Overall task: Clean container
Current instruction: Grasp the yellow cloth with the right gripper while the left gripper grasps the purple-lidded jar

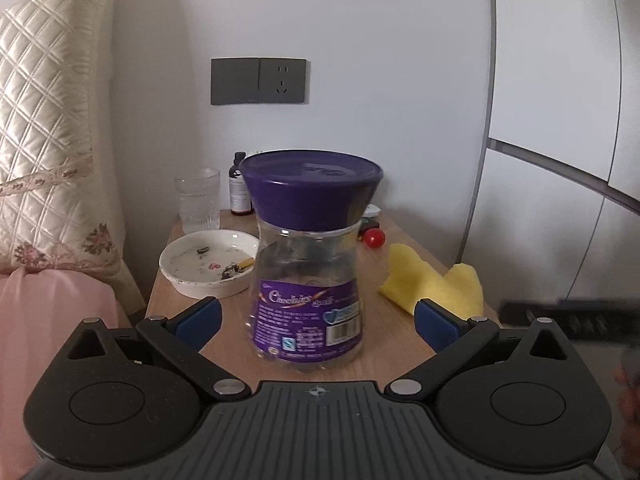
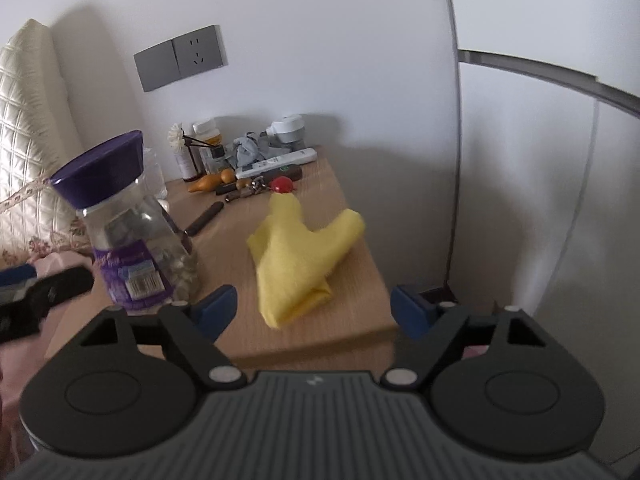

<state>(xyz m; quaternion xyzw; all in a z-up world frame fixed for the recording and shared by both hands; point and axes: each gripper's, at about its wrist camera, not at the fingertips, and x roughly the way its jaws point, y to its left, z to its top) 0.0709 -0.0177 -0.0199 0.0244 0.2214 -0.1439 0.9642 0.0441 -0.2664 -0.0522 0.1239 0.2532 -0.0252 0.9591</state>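
A clear plastic jar (image 1: 307, 280) with a purple lid (image 1: 312, 188) and purple label stands upright on the wooden nightstand (image 1: 224, 344). My left gripper (image 1: 318, 322) is open, its blue pads on either side of the jar's base without touching it. In the right wrist view the same jar (image 2: 132, 232) stands at the left and a folded yellow cloth (image 2: 300, 256) lies ahead. My right gripper (image 2: 314, 312) is open with the cloth's near end between its fingers, not gripped. The left gripper's black finger shows at the far left edge.
A white dish (image 1: 208, 262) with cigarette butts and ash sits left of the jar, a glass (image 1: 199, 199) and a dark bottle (image 1: 240, 190) behind it. A remote (image 2: 276, 164), small bottles, a red ball (image 2: 283, 185) and other clutter fill the nightstand's back. A quilted headboard (image 1: 48, 120) rises on the left.
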